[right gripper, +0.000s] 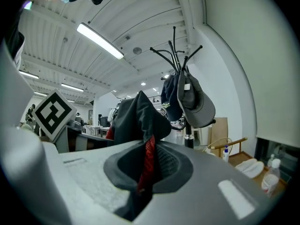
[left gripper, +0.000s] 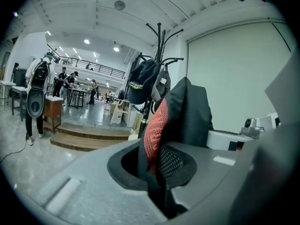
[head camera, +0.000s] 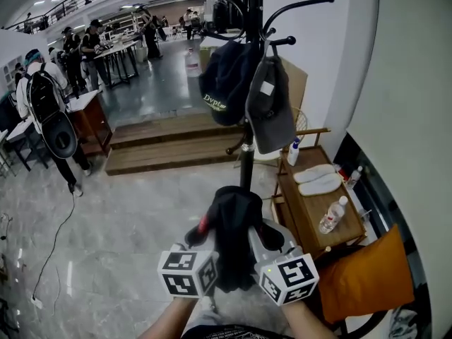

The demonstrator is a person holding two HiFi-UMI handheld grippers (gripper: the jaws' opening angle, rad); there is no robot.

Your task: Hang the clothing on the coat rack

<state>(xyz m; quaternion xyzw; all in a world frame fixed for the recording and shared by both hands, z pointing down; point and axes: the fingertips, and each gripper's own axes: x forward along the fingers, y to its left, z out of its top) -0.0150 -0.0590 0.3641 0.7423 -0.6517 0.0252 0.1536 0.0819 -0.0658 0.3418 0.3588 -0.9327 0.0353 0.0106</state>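
A black garment with red trim [head camera: 232, 224] is bunched between both grippers low in the head view. My left gripper [head camera: 205, 226] is shut on its left side, where a red knit edge [left gripper: 154, 125] sticks up out of the jaws. My right gripper [head camera: 256, 226] is shut on its right side, pinching black cloth with a red strip [right gripper: 148, 161]. The black coat rack [head camera: 247, 83] stands straight ahead of them, with a dark cap [head camera: 224, 83] and a grey cap [head camera: 274, 108] hanging on its hooks. Upper hooks [head camera: 304, 6] are bare.
A low wooden table [head camera: 314, 203] right of the rack holds white slippers [head camera: 316, 179] and bottles. An orange cushion [head camera: 367, 274] lies at lower right. A wooden step [head camera: 169, 147] runs behind the rack. A person with a backpack [head camera: 46, 111] stands at left; a white wall is at right.
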